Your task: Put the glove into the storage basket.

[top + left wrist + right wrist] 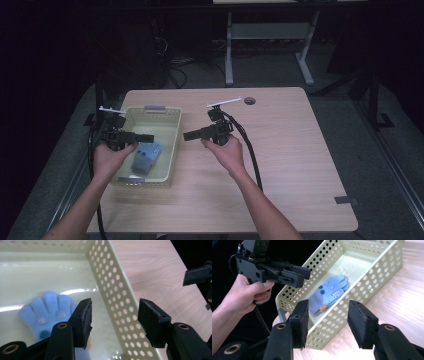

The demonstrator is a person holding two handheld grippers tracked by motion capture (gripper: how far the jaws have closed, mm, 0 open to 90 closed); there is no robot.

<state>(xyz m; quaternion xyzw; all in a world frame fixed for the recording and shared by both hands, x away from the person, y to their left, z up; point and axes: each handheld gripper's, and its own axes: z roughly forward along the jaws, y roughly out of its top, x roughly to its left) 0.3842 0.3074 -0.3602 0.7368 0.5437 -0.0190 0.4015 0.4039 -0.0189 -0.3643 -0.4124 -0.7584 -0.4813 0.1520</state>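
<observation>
Two hand-held grippers: the left hand-held gripper [145,136] sits left of centre in the high view, over the basket; the right hand-held gripper [189,135] sits just right of the basket, its jaws pointing left toward it.
Left jaws: spread apart with nothing between the pads; in the left gripper view they straddle the basket's perforated right wall from above without touching it.
Right jaws: spread apart and empty; the right gripper view looks between them at the basket's near corner.
Basket: a pale yellow perforated basket [172,150] stands on the left part of the surface, its long side running from the lower edge of the frame upward.
Glove place: a blue glove [145,157] lies on the basket floor, in the lower half of the basket in the high view, below and a little right of the left jaws and left of the right jaws, touched by neither.
Glove axis: in the left gripper view the glove [47,312] lies flat with its fingers fanned toward the top of the frame; in the right gripper view its long axis runs from lower left to upper right, fingers at upper right [328,293].
Surface: a light wood-grain surface [280,150] with a round cable hole near its upper edge.
Room: dark, with a grey floor and the pale legs of another desk at upper centre.
</observation>
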